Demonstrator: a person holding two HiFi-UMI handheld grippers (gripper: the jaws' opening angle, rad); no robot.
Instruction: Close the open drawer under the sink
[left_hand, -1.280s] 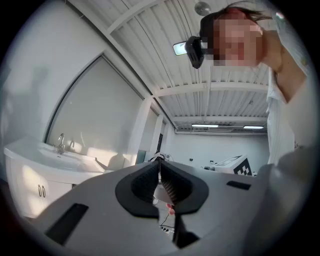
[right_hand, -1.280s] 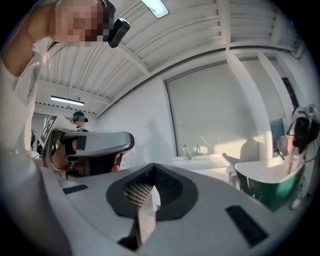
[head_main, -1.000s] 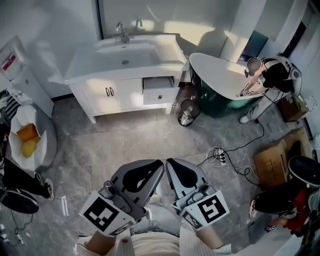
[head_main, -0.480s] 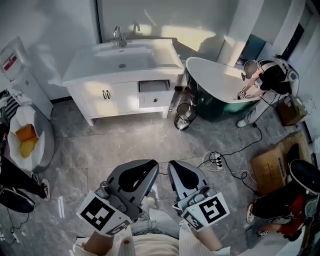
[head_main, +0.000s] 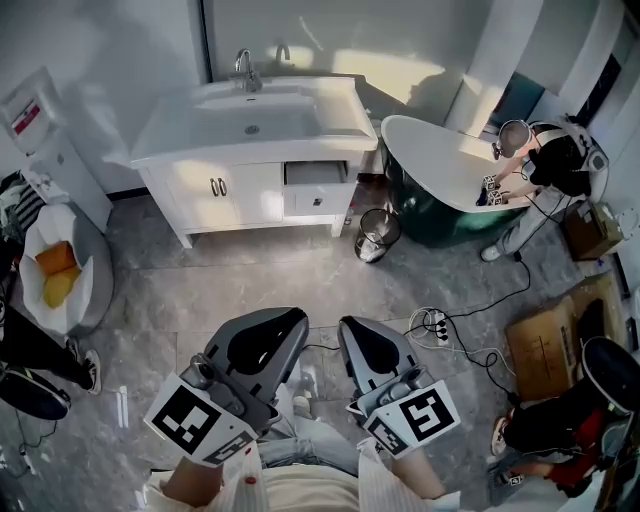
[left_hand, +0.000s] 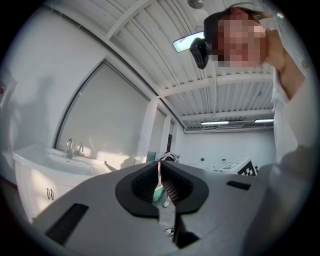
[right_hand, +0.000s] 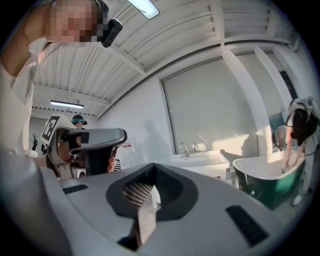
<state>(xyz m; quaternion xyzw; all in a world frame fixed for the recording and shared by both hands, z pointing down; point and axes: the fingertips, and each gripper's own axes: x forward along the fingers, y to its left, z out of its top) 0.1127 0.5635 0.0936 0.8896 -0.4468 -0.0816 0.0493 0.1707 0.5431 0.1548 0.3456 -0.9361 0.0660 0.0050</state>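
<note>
Two grey grippers hang low before us, the left gripper (head_main: 297, 320) and the right gripper (head_main: 346, 328), each with its fingers closed to a thin slit and holding nothing. The white open drawer (head_main: 318, 196) juts from the right end of the white vanity cabinet (head_main: 225, 190) under the white basin sink (head_main: 255, 112), well ahead of us. Its front runs left to right, so we judge it needs a push straight away from us. The right gripper is slightly nearer.

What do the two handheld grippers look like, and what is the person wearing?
Both the left gripper and right gripper are smooth grey wedge-shaped shells with black ribbed pads, each carrying a white cube with black square markers. The sleeves are pale cream.
</note>
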